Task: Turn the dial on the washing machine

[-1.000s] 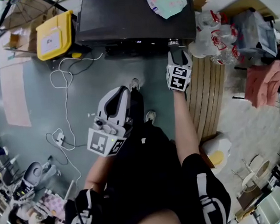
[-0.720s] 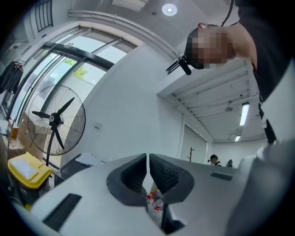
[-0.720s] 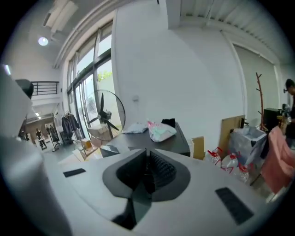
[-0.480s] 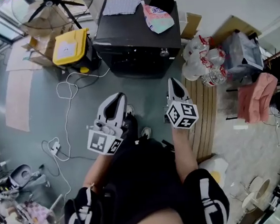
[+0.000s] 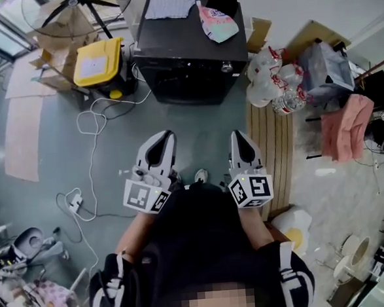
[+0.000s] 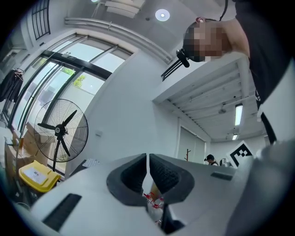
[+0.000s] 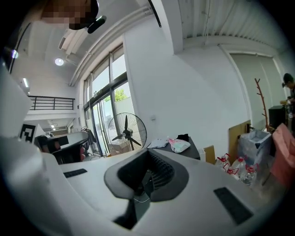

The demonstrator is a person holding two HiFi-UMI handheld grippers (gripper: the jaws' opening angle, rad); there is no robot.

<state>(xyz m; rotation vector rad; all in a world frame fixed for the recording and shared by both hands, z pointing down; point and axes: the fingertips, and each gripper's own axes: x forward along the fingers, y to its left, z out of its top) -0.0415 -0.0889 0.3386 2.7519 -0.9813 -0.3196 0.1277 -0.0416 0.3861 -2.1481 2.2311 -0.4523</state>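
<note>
**A:** How many tools are there, and what do they hold?

**B:** Two. The left gripper [image 5: 163, 137] and the right gripper [image 5: 237, 138] hang side by side, close in front of the wearer [image 5: 205, 247]. Each has its jaws pressed together on nothing.

**A:** Where is the dial?

**B:** There is one dial [image 5: 226, 66], at the upper right of the front of the single black washing machine [image 5: 184, 38]. The machine is across the floor on the far side, well apart from both tools.

**A:** Is anything on top of it?

**B:** Three things: a white cloth [image 5: 165, 7], a patterned bag [image 5: 217, 20] and a dark bundle [image 5: 222, 2].

**A:** How do the views differ?

**B:** Only the head view shows the dial. The left gripper view catches one fan [image 6: 60, 131] and one yellow bin [image 6: 34, 174] on the left, plus a bystander [image 6: 209, 159] far off. The right gripper view shows bottles [image 7: 239, 168] on the right, too bunched to count.
</note>
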